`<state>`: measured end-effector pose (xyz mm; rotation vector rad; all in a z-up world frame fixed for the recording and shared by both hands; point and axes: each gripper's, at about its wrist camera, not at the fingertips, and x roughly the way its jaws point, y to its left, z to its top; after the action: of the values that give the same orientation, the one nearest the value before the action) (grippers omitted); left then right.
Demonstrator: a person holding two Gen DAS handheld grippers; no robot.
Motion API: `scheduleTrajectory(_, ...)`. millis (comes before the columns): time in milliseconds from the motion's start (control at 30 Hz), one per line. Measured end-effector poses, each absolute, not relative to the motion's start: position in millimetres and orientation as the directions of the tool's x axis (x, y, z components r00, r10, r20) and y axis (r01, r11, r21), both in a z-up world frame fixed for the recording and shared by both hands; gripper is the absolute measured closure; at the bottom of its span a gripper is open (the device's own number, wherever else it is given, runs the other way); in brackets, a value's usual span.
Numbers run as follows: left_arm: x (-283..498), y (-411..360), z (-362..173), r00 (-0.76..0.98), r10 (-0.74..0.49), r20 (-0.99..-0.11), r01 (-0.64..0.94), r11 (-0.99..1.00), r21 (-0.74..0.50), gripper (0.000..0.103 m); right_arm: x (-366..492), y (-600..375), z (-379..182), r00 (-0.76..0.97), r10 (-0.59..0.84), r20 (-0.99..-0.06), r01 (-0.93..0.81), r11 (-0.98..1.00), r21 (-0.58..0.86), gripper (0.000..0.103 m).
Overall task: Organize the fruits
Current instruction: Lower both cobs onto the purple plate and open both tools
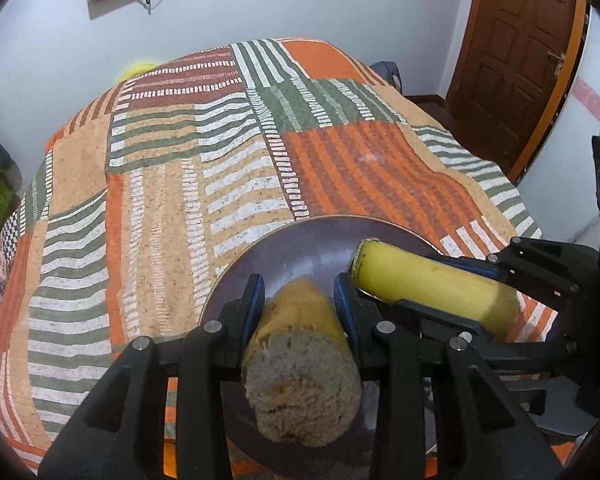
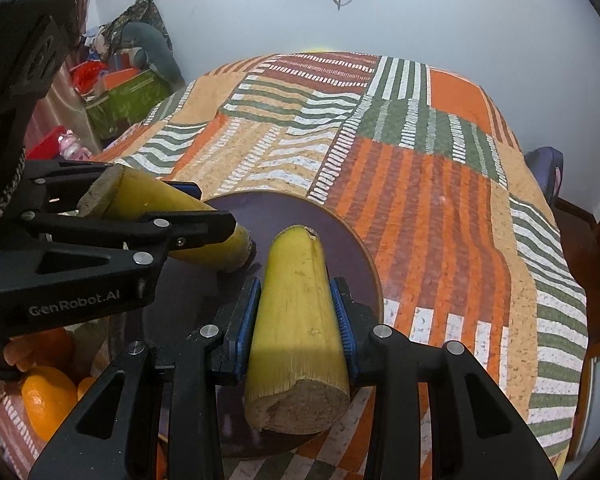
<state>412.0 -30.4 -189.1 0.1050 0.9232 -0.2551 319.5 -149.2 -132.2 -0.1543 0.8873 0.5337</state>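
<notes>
Each gripper holds a yellow banana piece with a cut end over a dark purple plate [image 1: 300, 248] on the patchwork cloth. My left gripper [image 1: 299, 300] is shut on one banana piece [image 1: 300, 352], cut face toward the camera. My right gripper [image 2: 298, 316] is shut on the other banana piece [image 2: 296, 320], its tip over the plate [image 2: 340, 240]. In the left wrist view the right gripper [image 1: 452, 280] and its banana piece [image 1: 432, 284] come in from the right. In the right wrist view the left gripper [image 2: 204, 216] and its banana piece [image 2: 156, 204] come in from the left.
Several oranges [image 2: 44, 396] lie at the lower left by the plate. The patterned cloth [image 1: 220, 160] covers the table. A wooden door [image 1: 520, 60] stands at the right, and boxes and clutter [image 2: 120, 92] sit by the far left wall.
</notes>
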Motion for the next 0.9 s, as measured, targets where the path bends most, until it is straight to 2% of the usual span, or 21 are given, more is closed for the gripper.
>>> scheduleTrajectory(400, 404.7, -38.6, -197.1, 0.527, -0.17, -0.833, 0.29, 0.957, -0.012, 0.067, 317.8, -149.1, -143.8, 0.474, 0.38, -0.794, -0.515, 0.851, 0.1, 0.071)
scheduleTrajectory(900, 377.9, -19.2, -160.5, 0.616, -0.151, -0.773, 0.234, 0.972, -0.004, 0.067, 300.5, -150.6, -104.7, 0.531, 0.407, -0.744, -0.515, 0.852, 0.098, 0.071)
